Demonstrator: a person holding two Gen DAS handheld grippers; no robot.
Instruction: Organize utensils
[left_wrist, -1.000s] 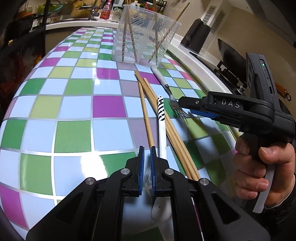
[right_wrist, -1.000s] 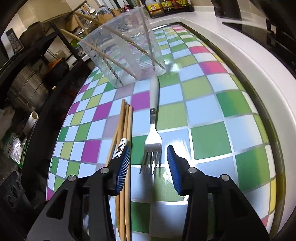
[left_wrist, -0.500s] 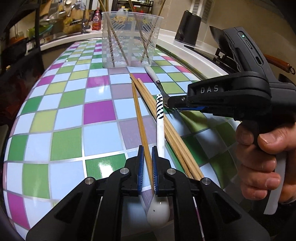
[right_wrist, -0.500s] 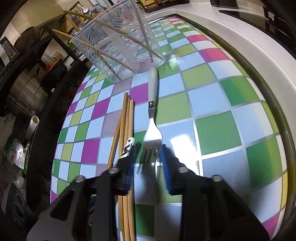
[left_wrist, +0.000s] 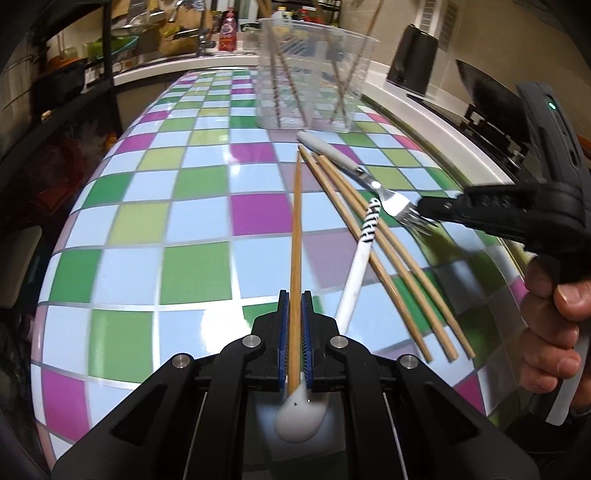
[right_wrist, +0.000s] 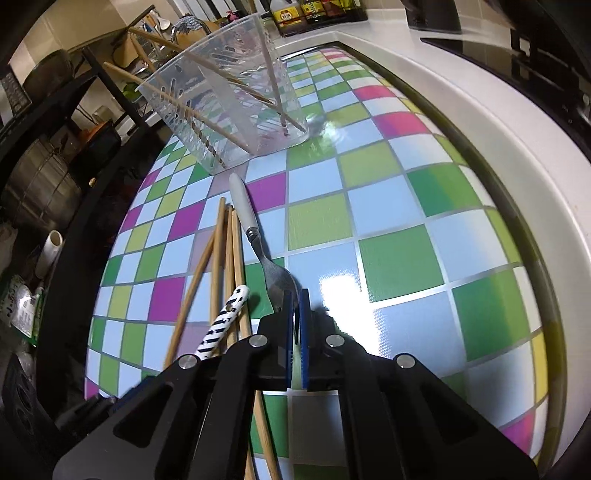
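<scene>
Partly done: far clear holder (left_wrist: 314, 81) contains several chopsticks; left gripper (left_wrist: 294, 325) fingers clamp one chopstick (left_wrist: 296, 236), right gripper (right_wrist: 295, 325) fingers, just closing, pinch the fork (right_wrist: 273, 273); three chopsticks (left_wrist: 388, 258) and a spoon (left_wrist: 354, 280) remain on the table (left_wrist: 147, 221).

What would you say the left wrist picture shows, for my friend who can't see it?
The left gripper is shut on one wooden chopstick above a checkered table. Beside it, the right gripper pinches a fork by its prongs, near three more chopsticks and a white spoon.
</scene>
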